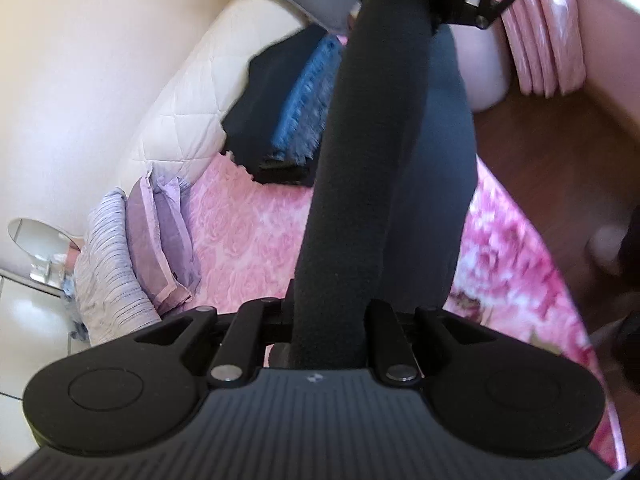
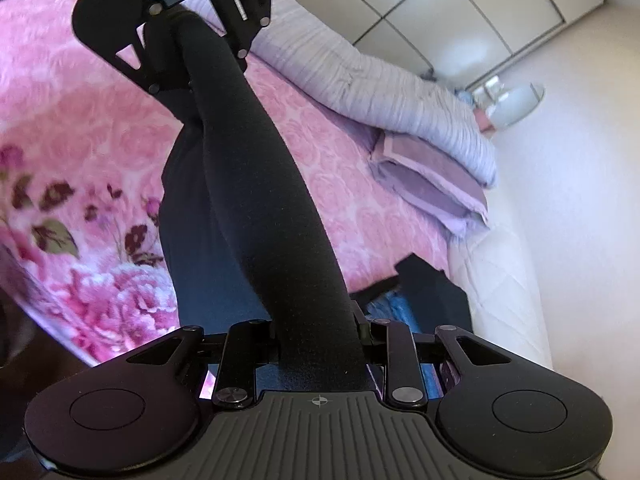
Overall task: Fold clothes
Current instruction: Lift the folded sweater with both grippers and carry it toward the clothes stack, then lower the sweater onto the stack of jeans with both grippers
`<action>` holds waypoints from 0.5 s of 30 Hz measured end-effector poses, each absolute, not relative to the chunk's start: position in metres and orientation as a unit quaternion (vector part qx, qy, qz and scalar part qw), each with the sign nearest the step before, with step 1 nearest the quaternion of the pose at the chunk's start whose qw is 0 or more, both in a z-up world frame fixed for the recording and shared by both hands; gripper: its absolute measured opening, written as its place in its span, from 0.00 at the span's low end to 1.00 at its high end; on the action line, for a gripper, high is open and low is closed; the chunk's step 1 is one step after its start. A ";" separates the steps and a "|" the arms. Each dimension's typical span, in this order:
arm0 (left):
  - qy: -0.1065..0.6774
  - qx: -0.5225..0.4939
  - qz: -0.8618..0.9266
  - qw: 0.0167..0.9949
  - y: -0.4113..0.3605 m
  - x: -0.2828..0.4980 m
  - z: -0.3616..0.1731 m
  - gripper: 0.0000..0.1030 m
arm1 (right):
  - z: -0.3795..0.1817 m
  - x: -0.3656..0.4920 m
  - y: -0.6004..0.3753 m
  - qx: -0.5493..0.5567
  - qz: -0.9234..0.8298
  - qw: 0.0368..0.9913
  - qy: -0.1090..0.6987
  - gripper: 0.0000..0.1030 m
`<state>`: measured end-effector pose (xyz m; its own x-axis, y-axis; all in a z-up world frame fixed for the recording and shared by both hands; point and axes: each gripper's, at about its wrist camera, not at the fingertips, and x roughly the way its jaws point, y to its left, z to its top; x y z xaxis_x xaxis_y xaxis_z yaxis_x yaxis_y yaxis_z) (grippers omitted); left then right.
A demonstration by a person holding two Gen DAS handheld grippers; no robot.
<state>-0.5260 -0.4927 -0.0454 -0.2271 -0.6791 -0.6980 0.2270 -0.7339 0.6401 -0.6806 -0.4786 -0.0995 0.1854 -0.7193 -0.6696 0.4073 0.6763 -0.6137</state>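
Garment [image 1: 360, 184], black and stretched taut, runs between my 2 grippers above the bed [image 1: 240, 240]. My left gripper [image 1: 320, 344] is nearly closed, pinching 1 end of it. My right gripper [image 2: 320, 354] is narrow too, clamped on the other end. In the right wrist view the left gripper shows at the garment's far end. Beyond the garment, a folded pile [image 1: 280, 120] of dark and blue clothes sits on the bed, and pillows [image 1: 160, 236] lie beside the pile.
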 end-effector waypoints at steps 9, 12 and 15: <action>-0.224 0.510 -0.784 0.275 -0.571 -0.582 0.026 0.12 | -0.014 -0.725 -0.525 -0.130 -0.402 0.734 0.531 0.25; -0.240 0.506 -0.782 0.274 -0.619 -0.620 0.027 0.12 | -0.012 -0.756 -0.565 -0.128 -0.417 0.730 0.527 0.25; -0.242 0.501 -0.778 0.291 -0.681 -0.666 0.026 0.12 | -0.013 -0.796 -0.620 -0.133 -0.419 0.732 0.520 0.25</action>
<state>-0.6658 -0.6809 0.0260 -0.3277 -0.6958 -0.6391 0.2100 -0.7132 0.6688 -0.7960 -0.6202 -0.0128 0.1084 -0.7515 -0.6508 0.4749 0.6142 -0.6302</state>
